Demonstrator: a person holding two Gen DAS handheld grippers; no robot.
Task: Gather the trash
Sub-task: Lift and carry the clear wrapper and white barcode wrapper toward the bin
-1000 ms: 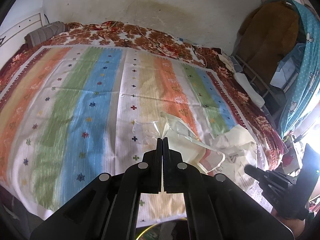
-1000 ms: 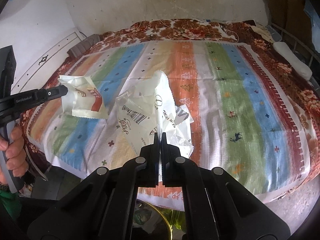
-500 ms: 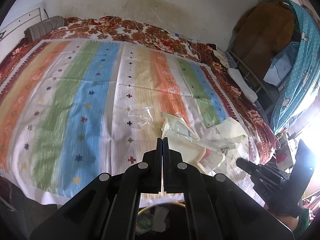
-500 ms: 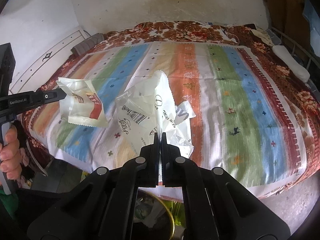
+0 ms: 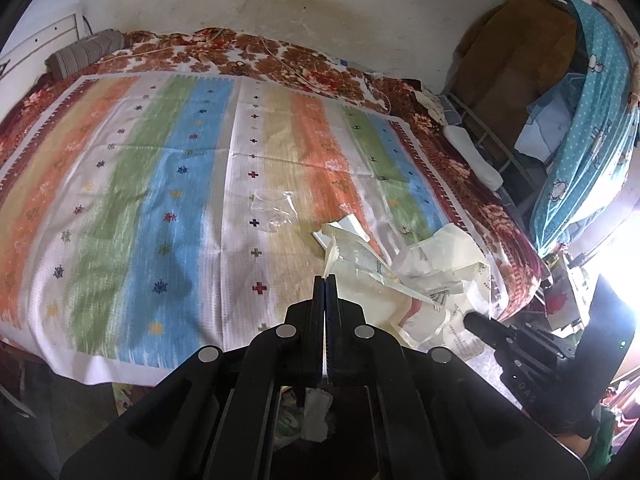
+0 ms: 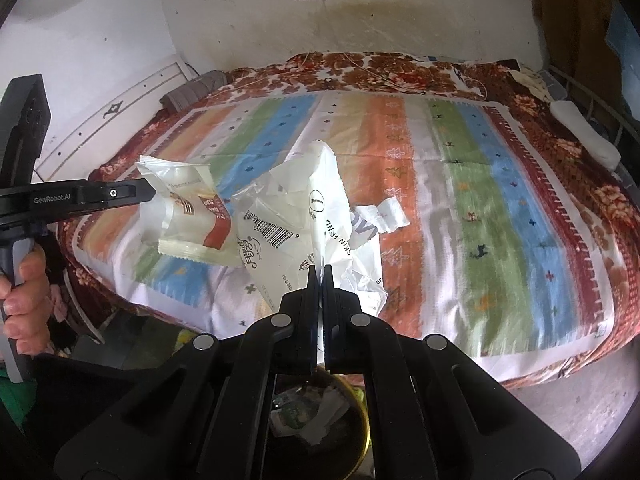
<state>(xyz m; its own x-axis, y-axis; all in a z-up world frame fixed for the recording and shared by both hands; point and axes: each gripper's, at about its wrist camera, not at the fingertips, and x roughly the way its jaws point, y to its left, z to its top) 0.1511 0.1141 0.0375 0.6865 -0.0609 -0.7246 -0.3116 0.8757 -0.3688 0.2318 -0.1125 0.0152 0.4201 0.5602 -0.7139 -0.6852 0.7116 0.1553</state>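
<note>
Both claws pulled back over the bed [image 5: 168, 184] edge toward the bin [image 6: 360, 408] | your left claw [image 5: 325, 280] pinched the snack wrapper [image 6: 188, 216], right claw [image 6: 319, 270] the white bag [image 6: 296, 208] | both trash pieces hung light, soft, slippery; you pinched their edges.

Striped bedspread [image 5: 168, 184], stained white wall [image 5: 320, 12], perhaps window glare.

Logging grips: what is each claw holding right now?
Left claw: shut on the red-and-cream wrapper.
Right claw: shut on the white barcode bag.
</note>
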